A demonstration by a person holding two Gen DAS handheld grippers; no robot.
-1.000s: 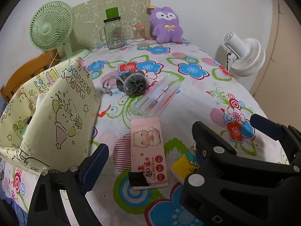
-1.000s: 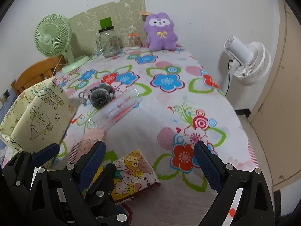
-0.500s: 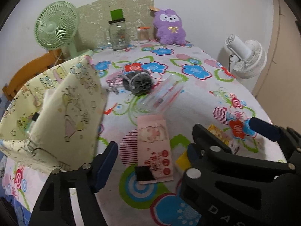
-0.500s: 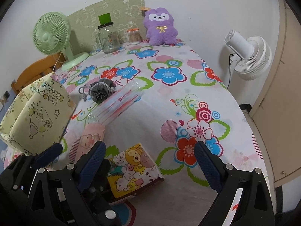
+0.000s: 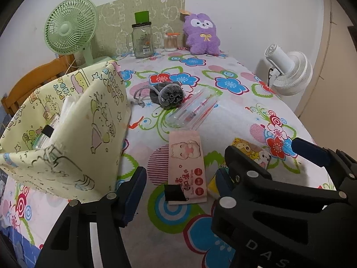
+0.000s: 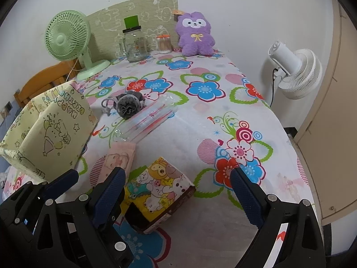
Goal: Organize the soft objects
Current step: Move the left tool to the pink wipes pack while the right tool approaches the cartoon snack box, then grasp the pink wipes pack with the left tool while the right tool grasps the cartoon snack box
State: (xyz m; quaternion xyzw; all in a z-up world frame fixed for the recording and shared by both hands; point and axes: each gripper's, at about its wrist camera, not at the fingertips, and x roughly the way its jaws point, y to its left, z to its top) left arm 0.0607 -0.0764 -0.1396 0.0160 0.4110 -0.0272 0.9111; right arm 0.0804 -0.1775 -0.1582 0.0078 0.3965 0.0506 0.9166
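Through the left wrist camera we see our left claw (image 5: pixel 176 192) spread wide and grasping nothing, low over the near end of the tabletop (image 5: pixel 234 116) with its flowered cloth. A pink wet-wipes pack (image 5: pixel 187 166) lies flat between its fingers, a black tab at the near end. To our left stands the yellow fabric storage bag (image 5: pixel 73 131), open at the top, with packets showing inside. Beyond the wipes lies a clear plastic pouch (image 5: pixel 194 110) with red print, and touching its far end is a grey drawstring pouch (image 5: pixel 168 96). The right claw (image 5: pixel 256 163) crosses the lower right of this view, its fingers on either side of a yellow cartoon tissue pack (image 5: pixel 250 150). At the far end, against the wall, sit a purple plush bunny (image 5: pixel 202 36), a glass jar (image 5: pixel 142 40), a small cotton-swab container (image 5: pixel 171 42) and a green fan (image 5: pixel 71 26). A white fan (image 5: pixel 290 71) stands off the tabletop's right side.

Through the right wrist camera, our right claw (image 6: pixel 176 192) is likewise released, fingers far apart, straddling the cartoon tissue pack (image 6: pixel 160 185) but apparently apart from it. The wet-wipes pack (image 6: pixel 118 158) lies just left of it, the storage bag (image 6: pixel 51 131) further left. The left claw's finger (image 6: pixel 60 181) shows at the lower left.
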